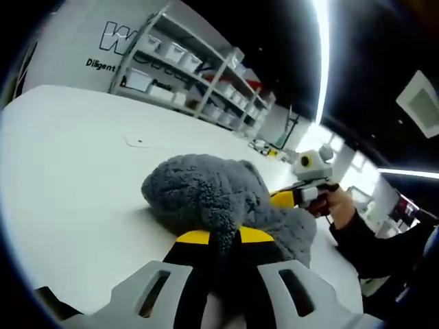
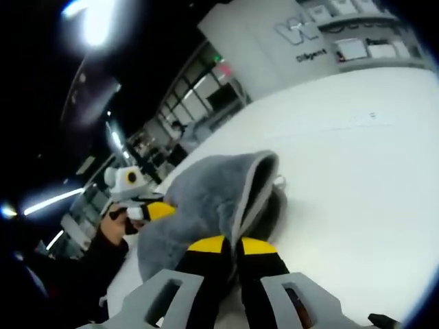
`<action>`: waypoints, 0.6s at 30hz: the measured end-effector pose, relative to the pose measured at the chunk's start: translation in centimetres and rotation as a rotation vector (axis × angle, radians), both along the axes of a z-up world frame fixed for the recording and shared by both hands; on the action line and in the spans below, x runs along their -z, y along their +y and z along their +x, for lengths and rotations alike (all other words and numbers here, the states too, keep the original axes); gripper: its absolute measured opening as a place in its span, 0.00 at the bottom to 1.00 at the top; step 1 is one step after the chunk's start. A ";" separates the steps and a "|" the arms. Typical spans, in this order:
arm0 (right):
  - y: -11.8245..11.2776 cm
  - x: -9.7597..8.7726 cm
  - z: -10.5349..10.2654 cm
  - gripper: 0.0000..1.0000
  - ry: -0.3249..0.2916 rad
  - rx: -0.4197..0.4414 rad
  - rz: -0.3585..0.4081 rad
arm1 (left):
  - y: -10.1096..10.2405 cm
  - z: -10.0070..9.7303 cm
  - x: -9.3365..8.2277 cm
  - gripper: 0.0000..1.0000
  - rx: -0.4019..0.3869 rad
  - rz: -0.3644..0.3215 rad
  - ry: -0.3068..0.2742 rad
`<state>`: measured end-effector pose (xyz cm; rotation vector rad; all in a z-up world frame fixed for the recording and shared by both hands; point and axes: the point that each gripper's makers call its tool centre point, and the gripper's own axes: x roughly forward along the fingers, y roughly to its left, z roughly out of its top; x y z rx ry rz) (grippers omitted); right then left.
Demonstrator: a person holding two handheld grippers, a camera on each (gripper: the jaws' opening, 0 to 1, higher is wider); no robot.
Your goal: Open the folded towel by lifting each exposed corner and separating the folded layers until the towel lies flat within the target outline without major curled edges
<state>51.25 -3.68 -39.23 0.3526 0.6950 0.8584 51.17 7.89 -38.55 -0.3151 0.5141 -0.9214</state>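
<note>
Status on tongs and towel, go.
Both tongs, left and right, shut on towel. Towel bunched, lifted off table, not flat. Nothing in the way.

Ceiling light strip point(image 1: 321, 55) blowing out to pure white in left gripper view, glare bleeding into dark ceiling. Round lamp point(image 2: 92, 20) flaring top left in right gripper view. White table point(image 1: 68, 178) reflecting brightly, nearly washing out. Towel point(image 1: 206, 195) casting soft shadow on table beside it. Fisheye bending shelves point(image 1: 199, 75) and table edge toward rim. Background going soft and smeary in right gripper view. Gripper point(image 2: 230, 257) bases blurring at bottom, too close for focus.
</note>
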 end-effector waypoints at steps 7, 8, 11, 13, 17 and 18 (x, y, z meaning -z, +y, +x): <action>-0.2 0.0 -1.2 0.02 -0.001 -0.008 0.015 | -0.2 -1.1 -0.1 0.11 0.003 0.011 -0.013; -0.2 0.0 -1.4 0.02 0.000 -0.013 0.017 | -0.2 -1.3 -0.1 0.11 0.005 0.012 -0.014; -0.2 -0.1 -1.9 0.02 0.000 -0.018 0.023 | -0.2 -1.8 0.0 0.11 0.007 0.019 -0.021; -0.1 -0.1 -2.3 0.02 -0.002 -0.024 0.024 | -0.1 -2.1 0.0 0.11 0.010 0.020 -0.024; -0.1 -0.1 -2.7 0.02 -0.006 -0.031 0.023 | -0.1 -2.5 -0.1 0.11 0.014 0.021 -0.026; -0.1 -0.1 -2.8 0.02 -0.007 -0.034 0.023 | -0.2 -2.7 -0.1 0.11 0.015 0.027 -0.030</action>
